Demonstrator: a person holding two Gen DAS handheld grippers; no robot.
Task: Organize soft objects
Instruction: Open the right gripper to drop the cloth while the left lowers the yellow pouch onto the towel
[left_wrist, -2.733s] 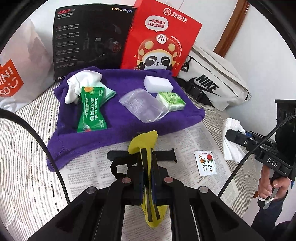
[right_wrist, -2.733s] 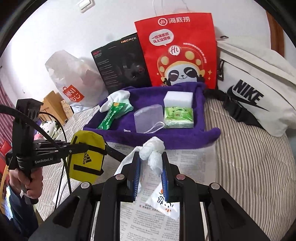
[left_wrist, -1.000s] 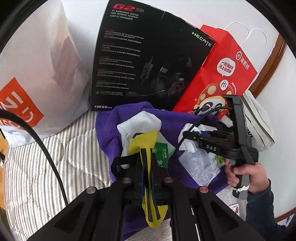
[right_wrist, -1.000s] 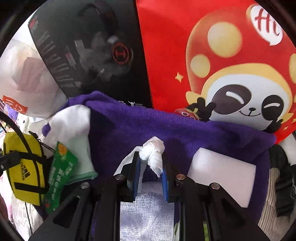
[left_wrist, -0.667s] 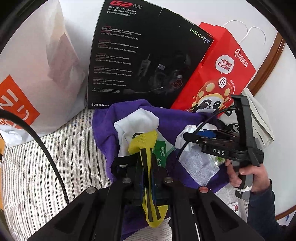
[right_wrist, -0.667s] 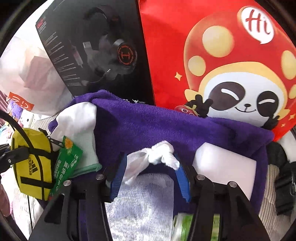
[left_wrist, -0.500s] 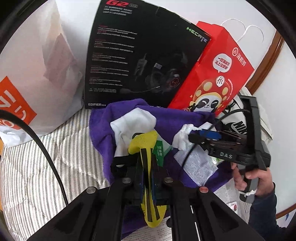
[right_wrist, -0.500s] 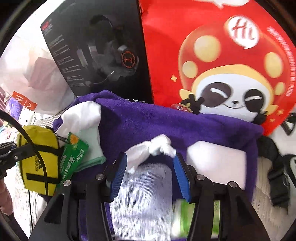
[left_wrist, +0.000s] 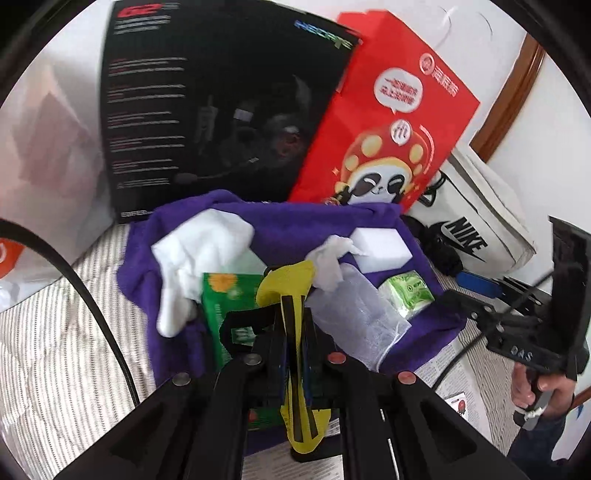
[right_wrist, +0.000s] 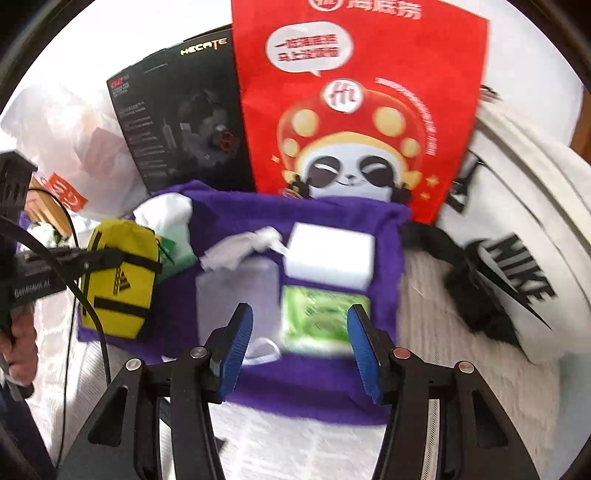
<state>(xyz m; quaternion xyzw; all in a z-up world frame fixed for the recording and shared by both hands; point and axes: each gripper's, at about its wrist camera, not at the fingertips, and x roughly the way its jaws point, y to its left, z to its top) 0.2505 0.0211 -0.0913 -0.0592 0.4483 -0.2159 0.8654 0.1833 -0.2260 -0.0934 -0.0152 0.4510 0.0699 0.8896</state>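
Right gripper (right_wrist: 301, 345) hangs over the near part of the purple towel (right_wrist: 295, 216) with its blue-padded jaws spread and nothing between them; they have just been opening. On that towel the knotted white rag (right_wrist: 242, 247) lies loose, near the towel's middle, touching the white sponge block (right_wrist: 328, 254) beside it. Nearer than the sponge on the towel sits a green tissue pack (right_wrist: 317, 321), and next to that pack a clear mesh pouch (right_wrist: 236, 295).

Left gripper (left_wrist: 291, 328) has its jaws pressed together on the yellow pouch (left_wrist: 286, 286), pinching it on edge over the towel's left part. From the right wrist camera that pouch (right_wrist: 118, 277) hangs above the towel's left edge. A white cloth (left_wrist: 199, 251) and a green packet (left_wrist: 225, 299) lie on the towel's left side.

Behind the towel stand a black box (left_wrist: 207, 110) and a red paper bag (right_wrist: 354, 92); a white bag (right_wrist: 524, 240) lies to the towel's right.
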